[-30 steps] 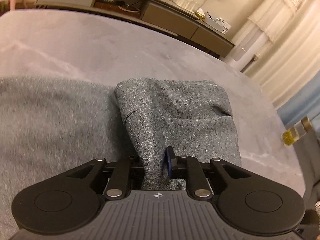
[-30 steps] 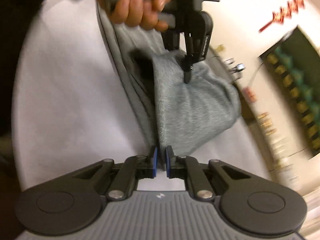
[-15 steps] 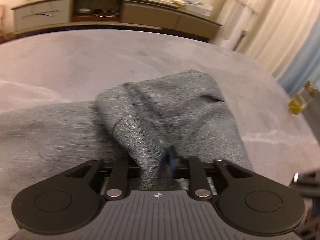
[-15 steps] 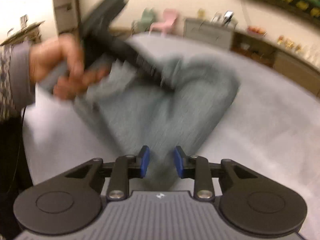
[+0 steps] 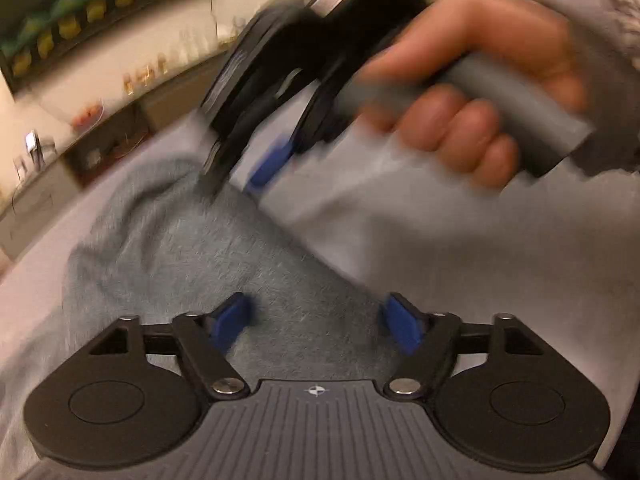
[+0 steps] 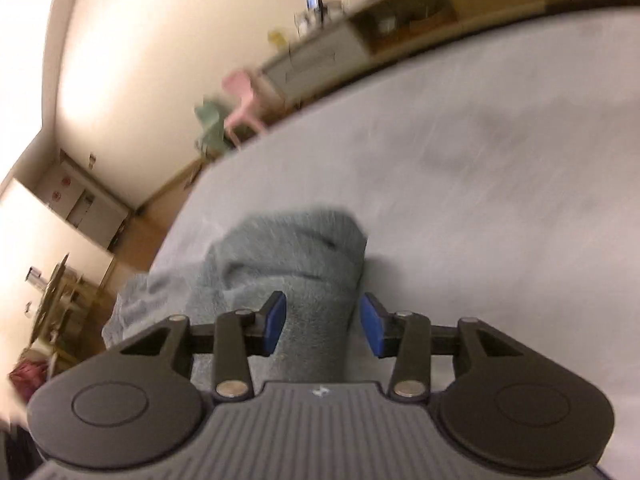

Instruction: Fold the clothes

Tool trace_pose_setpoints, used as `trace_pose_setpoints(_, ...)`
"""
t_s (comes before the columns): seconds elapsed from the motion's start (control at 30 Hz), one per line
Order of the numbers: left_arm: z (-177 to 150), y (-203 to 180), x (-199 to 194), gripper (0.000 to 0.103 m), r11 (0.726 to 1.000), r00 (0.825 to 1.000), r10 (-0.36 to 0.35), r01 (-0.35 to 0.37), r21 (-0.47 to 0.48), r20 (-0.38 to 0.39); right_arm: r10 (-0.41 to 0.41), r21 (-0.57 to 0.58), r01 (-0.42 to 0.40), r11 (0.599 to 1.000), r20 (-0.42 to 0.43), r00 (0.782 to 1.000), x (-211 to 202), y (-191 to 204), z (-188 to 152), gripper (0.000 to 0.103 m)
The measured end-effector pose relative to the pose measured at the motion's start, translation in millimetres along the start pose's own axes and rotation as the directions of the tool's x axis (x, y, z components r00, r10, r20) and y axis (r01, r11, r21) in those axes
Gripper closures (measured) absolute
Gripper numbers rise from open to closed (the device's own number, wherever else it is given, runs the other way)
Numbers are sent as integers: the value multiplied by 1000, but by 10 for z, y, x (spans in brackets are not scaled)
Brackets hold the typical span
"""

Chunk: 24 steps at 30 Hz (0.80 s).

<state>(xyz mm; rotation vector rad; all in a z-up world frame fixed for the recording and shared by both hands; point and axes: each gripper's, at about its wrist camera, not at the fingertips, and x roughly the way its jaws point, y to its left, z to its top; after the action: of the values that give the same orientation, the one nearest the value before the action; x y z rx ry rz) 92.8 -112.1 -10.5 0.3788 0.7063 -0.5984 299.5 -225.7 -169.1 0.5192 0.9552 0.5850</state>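
Observation:
A grey knit garment lies folded on the pale grey bed. My left gripper is open just above it, its blue pads wide apart with nothing between them. My right gripper shows blurred in the left wrist view, held by a hand, its fingers apart over the garment's far edge. In the right wrist view the garment lies bunched under my right gripper, which is open; cloth sits between the pads without being pinched.
The bed stretches right and away. A long low cabinet with small items runs along the far wall. Pink and green chairs stand beyond the bed's edge. A framed picture hangs on the wall.
Both grippers have opened and let go of the garment, which now lies on the bed. Both have swung to new angles; the frames are motion-blurred.

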Motion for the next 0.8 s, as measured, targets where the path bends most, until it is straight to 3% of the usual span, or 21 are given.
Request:
trace_pose_setpoints(0.03,-20,-76,61,17,1000,1000,0,0,26,-12,2,3,-2,1000,-21,1000,106,-14,-31,51)
trace_pose_setpoints(0.17,-80,-253,210,16,996,999,-6,10,90,-38,20,30,-19,999,-21,1000,304,1,56,52)
trace_pose_setpoints(0.27,-86,-235,219,15,996,999,-20,23,82,-36,27,81,-26,996,-11,1000,421,-41,213,66)
trace_pose_setpoints(0.5,-74,-250,258,14,996,998,-41,44,72,-37,83,211,-104,972,105,991,414,-284,463,76)
trace_pose_setpoints(0.57,-76,-257,249,14,997,999,-40,43,66,-35,63,215,-94,972,148,987,386,-337,534,86)
trace_pose_setpoints(0.63,-85,-266,230,14,997,999,-39,41,65,-31,18,184,-48,982,160,987,344,-350,566,86)
trace_pose_setpoints(0.7,-100,-281,216,13,997,999,-39,41,71,-33,0,155,-22,988,139,990,272,-347,493,84)
trace_pose_setpoints(0.73,-110,-280,208,13,997,999,-38,41,72,-35,2,143,-19,990,118,993,234,-346,424,71)
trace_pose_setpoints(0.77,-120,-275,197,13,997,999,-37,40,73,-36,10,131,-23,991,95,995,218,-341,344,52)
trace_pose_setpoints(0.8,-131,-271,192,13,996,999,-38,40,74,-38,19,112,-26,993,69,997,224,-301,262,47)
